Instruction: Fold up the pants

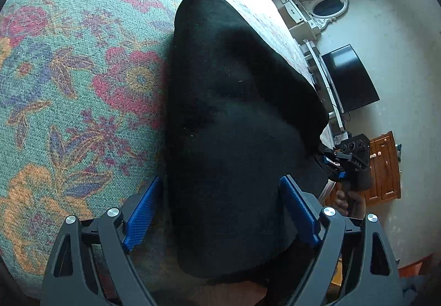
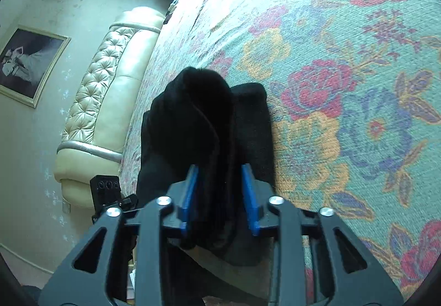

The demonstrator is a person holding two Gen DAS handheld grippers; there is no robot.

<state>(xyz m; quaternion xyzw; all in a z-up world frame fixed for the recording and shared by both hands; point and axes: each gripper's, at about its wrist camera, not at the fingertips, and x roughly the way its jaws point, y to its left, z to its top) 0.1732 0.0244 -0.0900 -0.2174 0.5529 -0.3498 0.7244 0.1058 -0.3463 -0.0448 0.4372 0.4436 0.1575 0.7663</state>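
Note:
Black pants (image 1: 234,112) lie folded in a thick bundle on a floral bedspread (image 1: 82,85). My left gripper (image 1: 219,212) stands wide open astride the bundle's near end, and its blue pads (image 1: 140,212) do not press the cloth. At the bundle's right edge is my right gripper (image 1: 335,159), held by a person's hand (image 1: 344,204). In the right wrist view the right gripper (image 2: 220,195) is open, with a raised fold of the pants (image 2: 193,118) loose between its pads (image 2: 250,195). The bedspread (image 2: 344,112) stretches off to the right.
The bed's edge runs close beside the pants. Past it stand a dark TV (image 1: 350,79), a wooden cabinet (image 1: 386,168) and an oval mirror (image 1: 328,6). A cream tufted headboard (image 2: 110,85) and a framed picture (image 2: 30,63) show on the other side.

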